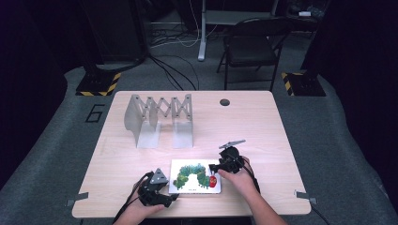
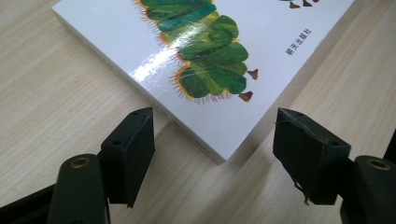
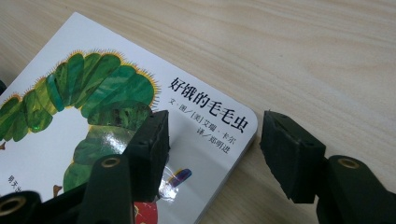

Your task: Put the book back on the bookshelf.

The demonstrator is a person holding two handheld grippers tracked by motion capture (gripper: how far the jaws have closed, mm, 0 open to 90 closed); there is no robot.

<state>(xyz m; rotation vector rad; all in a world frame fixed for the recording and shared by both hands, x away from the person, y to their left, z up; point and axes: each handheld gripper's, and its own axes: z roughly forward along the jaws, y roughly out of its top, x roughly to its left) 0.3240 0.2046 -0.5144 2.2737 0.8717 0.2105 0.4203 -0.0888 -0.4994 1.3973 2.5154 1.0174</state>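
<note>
— Where's the book?

— The caterpillar picture book (image 1: 196, 177) lies flat near the table's (image 1: 253, 126) front edge, in front of a folding metal rack (image 1: 159, 119).

— And your grippers?

— I see my left gripper (image 2: 212, 140) released, straddling its corner; my right gripper (image 3: 212, 140) released over the title edge.

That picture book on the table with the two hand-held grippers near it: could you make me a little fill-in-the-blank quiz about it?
1. The book lies flat with a green ____ on its cover.
2. The jaws of the left hand-held gripper stand ____ around a corner of the book.
3. The metal folding rack stands ____ the book, farther from the person.
4. The right hand-held gripper has one jaw over the ____.

Missing words: caterpillar; open; behind; cover
</note>
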